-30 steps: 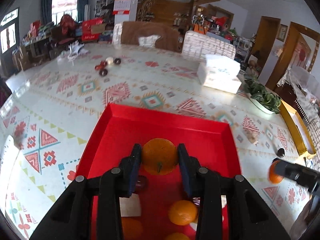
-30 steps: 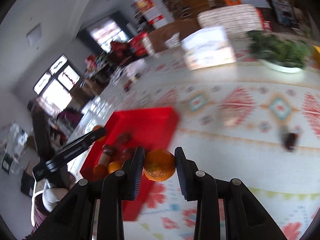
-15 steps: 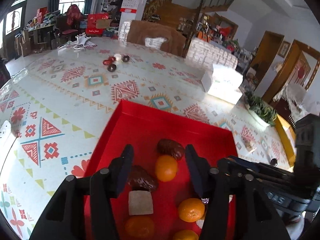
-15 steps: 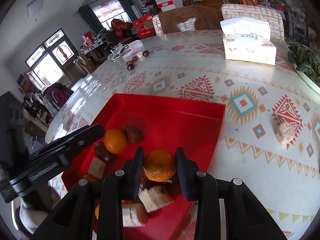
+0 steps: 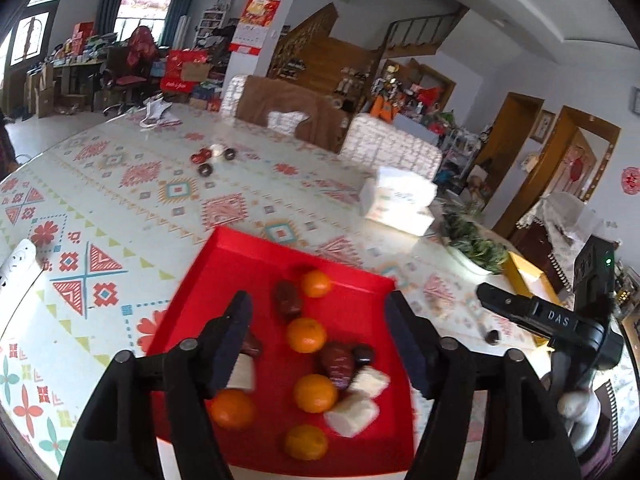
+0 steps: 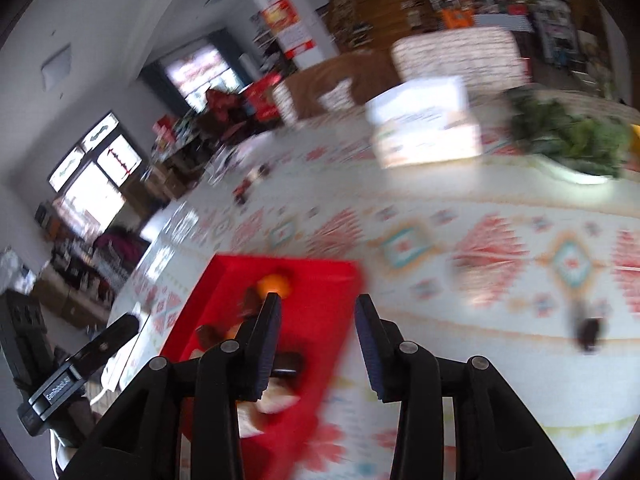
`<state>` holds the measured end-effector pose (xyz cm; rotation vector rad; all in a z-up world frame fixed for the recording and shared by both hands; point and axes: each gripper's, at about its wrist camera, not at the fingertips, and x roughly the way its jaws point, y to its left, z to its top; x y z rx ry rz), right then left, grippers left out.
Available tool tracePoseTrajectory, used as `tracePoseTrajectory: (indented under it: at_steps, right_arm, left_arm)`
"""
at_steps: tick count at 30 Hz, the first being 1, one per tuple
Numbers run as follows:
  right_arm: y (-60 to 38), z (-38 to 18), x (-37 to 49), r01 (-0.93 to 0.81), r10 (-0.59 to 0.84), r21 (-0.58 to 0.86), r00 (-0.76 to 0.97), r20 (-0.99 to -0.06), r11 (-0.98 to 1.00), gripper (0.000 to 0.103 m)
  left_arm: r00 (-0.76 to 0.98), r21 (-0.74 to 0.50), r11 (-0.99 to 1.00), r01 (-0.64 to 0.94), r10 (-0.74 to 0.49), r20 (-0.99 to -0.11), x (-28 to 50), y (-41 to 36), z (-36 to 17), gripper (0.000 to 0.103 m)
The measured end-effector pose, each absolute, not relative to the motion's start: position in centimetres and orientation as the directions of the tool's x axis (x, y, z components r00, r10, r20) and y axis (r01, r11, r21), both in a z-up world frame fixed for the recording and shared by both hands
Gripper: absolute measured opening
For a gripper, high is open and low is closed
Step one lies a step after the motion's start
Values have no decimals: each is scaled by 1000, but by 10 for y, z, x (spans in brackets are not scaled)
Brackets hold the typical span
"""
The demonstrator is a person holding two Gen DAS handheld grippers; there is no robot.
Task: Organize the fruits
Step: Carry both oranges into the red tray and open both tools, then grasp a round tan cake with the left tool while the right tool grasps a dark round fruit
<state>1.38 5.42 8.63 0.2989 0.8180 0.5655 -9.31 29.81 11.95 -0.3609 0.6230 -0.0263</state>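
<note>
Left claw (image 5: 318, 338) wide apart, holding nothing, above shallow red plastic tray (image 5: 224, 264) on patterned table (image 5: 120, 200). Five round orange fruits in tray; one (image 5: 306, 335) lies between claw tips, below them. Dark brown dates (image 5: 286, 299) and white chunks (image 5: 352, 414) beside. Right claw (image 6: 318, 344) wide too, empty, over tray's right edge (image 6: 340, 280). Lone dark date (image 6: 588, 332) on table, well apart.

A lived-in family home is shown, in a combined dining and living room: a large table covered by a white cloth with red and teal geometric patterns (image 5: 132, 184) fills the middle of the left wrist view, with brown upholstered chairs (image 5: 288, 114) drawn up at its far edge. A wooden staircase with a dark railing (image 5: 360, 44) is seen at upper centre, a curtained window (image 5: 142, 4) at upper left, and brown wooden doorways (image 5: 516, 152) at right. A white tissue box (image 5: 400, 204) and a dish of green leaves (image 5: 472, 244) are set on the table.
</note>
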Motion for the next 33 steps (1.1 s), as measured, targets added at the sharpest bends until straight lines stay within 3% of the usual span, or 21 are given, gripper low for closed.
tracePoseTrajectory:
  at_steps: [5,11,19,27,33]
  right_arm:
    - [-41,90,6,-215,471,449,648,-599,867,47]
    - [-112,62,2,-83,388,451,659,-644,889,47]
    - [-108,28,19,-104,409,444,612,-677,890,47]
    - [-76,15,28,-136,306,286,623,-720,948,47]
    - [-81,10,26,-135,268,238,635,-724,962,31]
  left_arm:
    - [819,-338,941,-6,-189,-542,-96,260,130,73]
    - [771,-333,940,71,-264,-580,-82,207,119,73]
    - [686,-296,947,126,-299,-664,-36,149,96,73]
    - [617,-272,958,90,-268,-740,32,117,63,73]
    - [607,-200,974,104,-221,-763,60,94,47,73]
